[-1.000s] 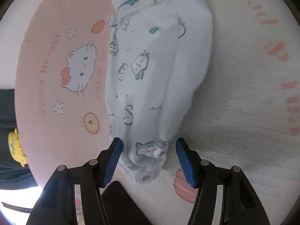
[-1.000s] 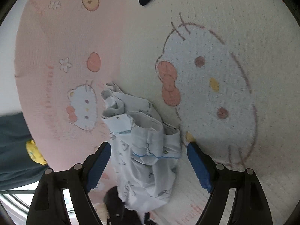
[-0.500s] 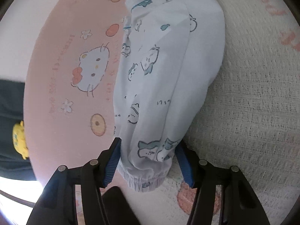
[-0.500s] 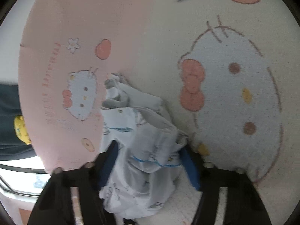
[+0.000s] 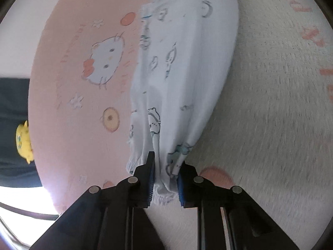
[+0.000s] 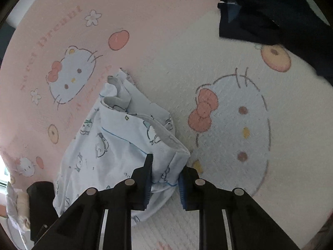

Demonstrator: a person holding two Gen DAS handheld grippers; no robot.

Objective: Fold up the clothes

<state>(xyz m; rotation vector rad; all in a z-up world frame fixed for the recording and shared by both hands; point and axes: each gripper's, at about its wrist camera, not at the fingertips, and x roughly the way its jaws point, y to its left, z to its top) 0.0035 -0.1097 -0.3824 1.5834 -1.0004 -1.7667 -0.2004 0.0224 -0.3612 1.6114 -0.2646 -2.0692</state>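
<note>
- Both grippers have just been closing, each now pinching cloth.
- left gripper (image 5: 165,175): pads clamp gathered cuff of white printed garment (image 5: 187,66), stretched across blanket (image 5: 270,104).
- right gripper (image 6: 164,177): pads clamp blue-piped edge; dark garment (image 6: 260,25) near blanket's far edge.

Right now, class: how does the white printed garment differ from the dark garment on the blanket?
1. The white printed garment is pale with small animal prints; the dark garment is plain navy.
2. The white printed garment is pinched by the right gripper and the left gripper, whose jaws have just been closing; the dark garment lies untouched.
Both rest on the blanket.
</note>
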